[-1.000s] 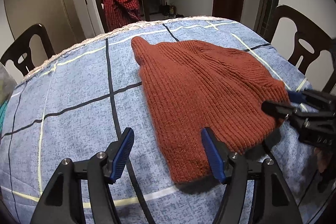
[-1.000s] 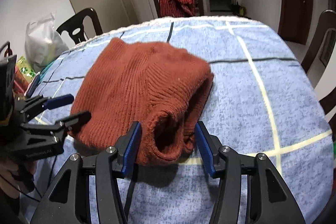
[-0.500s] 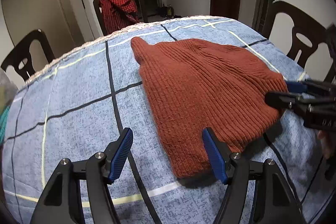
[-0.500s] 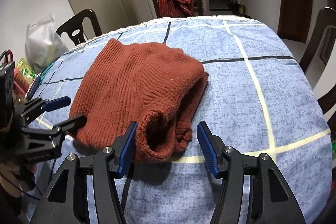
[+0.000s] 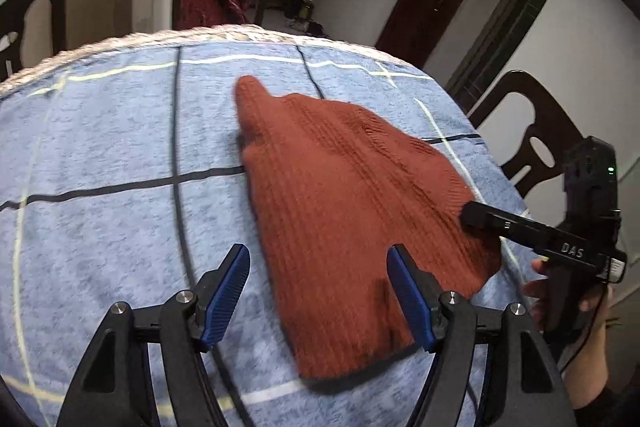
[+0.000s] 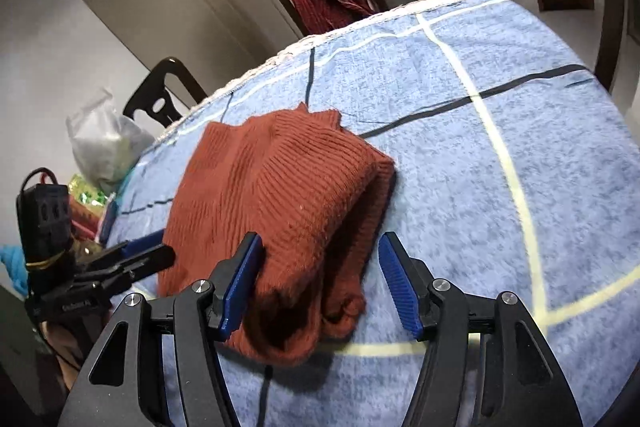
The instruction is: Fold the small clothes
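Lying folded: rust ribbed-knit sweater (image 5: 344, 211)

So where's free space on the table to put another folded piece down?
Bare tablecloth lies left of the rust sweater, and more on its right. It is crowded past the table's left edge, by the plastic bag.

- Left tongs (image 5: 318, 291): black angular frames, ribbed blue pads, silver screw heads.
- Right tongs (image 6: 320, 283): same black frames and blue pads; side housing marked "DAS", green light, thin black cable.
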`<state>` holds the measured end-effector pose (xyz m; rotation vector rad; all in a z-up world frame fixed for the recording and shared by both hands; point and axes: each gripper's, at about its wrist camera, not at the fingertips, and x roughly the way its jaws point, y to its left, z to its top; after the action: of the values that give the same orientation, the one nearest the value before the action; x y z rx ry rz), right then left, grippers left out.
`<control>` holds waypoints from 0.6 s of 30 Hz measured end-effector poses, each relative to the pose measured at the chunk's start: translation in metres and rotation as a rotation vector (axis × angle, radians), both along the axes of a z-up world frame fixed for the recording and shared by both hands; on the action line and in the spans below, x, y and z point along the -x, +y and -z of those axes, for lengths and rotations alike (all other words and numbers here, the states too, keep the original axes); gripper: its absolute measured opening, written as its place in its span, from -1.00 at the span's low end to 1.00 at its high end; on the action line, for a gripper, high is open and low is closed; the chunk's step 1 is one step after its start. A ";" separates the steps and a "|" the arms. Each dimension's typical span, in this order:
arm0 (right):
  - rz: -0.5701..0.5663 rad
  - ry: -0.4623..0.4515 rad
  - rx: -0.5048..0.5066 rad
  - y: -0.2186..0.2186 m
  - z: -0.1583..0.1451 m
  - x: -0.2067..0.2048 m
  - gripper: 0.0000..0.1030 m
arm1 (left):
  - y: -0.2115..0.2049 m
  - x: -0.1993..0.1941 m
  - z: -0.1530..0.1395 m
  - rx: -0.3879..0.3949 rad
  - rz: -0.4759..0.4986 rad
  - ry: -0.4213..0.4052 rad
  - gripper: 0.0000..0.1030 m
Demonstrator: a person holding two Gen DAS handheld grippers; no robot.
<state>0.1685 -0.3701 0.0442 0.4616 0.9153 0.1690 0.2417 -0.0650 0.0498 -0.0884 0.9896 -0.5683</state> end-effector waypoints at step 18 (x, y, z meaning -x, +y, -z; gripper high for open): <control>-0.024 0.092 -0.231 -0.016 0.026 -0.036 0.19 | -0.001 -0.031 0.024 0.105 -0.049 0.191 0.42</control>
<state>0.2043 -0.3864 0.0181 0.6767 0.9961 0.2787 0.2730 -0.0657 0.0257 -0.2635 1.1392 -0.5746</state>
